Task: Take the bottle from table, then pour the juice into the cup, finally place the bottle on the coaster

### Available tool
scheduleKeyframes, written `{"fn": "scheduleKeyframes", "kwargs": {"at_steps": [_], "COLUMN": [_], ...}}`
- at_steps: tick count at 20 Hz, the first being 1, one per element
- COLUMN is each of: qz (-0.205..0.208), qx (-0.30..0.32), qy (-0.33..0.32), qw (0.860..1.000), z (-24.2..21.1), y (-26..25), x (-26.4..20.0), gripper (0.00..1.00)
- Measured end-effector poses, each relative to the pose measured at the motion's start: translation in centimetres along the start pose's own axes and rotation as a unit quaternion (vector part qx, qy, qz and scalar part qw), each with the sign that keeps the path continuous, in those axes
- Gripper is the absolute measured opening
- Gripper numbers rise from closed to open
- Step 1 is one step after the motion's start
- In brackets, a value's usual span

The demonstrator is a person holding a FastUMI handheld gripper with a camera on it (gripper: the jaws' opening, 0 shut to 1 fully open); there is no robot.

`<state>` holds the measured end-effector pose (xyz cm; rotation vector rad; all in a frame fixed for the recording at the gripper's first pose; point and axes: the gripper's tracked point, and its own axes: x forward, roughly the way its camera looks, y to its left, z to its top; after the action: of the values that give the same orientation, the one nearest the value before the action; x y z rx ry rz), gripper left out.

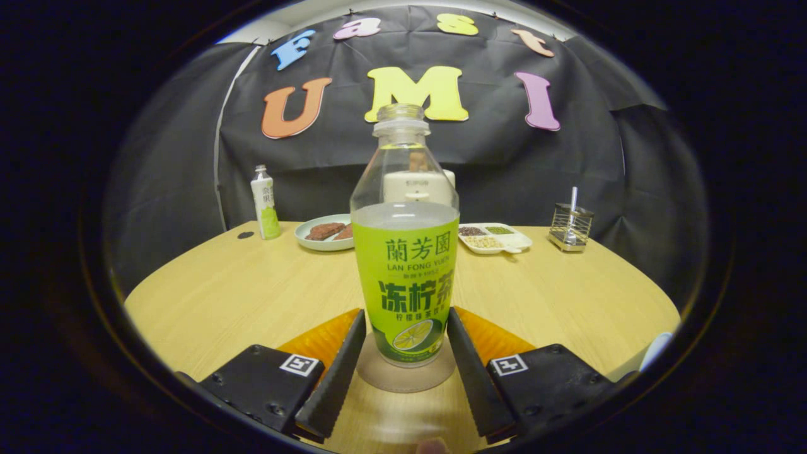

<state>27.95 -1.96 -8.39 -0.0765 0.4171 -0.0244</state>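
Two fingers flank the uncapped lemon-tea bottle (405,265) on its round coaster (406,377) | gripper (405,350) spread, contact unclear | back out straight

Dim booth, sharp centre, fisheye bending at edges.

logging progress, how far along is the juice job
Looks near the end, though I can't confirm the pour. The uncapped bottle stands upright on a pale round disc, probably the coaster. In hand: the tongs flank its base; whether they press is unclear. Left: let go and back off.
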Motion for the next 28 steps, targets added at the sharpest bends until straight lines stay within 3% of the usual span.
{"fn": "scheduleKeyframes", "kwargs": {"at_steps": [9, 20, 28], "qz": [-0.013, -0.038, -0.037], "qx": [0.014, 0.007, 0.012], "qy": [0.003, -0.125, -0.160], "qw": [1.000, 0.991, 0.986], "z": [-1.1, 2.6, 0.7], "y": [-0.3, 0.2, 0.0], "x": [-2.2, -15.9, -22.1], "gripper": [0.95, 1.00, 0.99]}}
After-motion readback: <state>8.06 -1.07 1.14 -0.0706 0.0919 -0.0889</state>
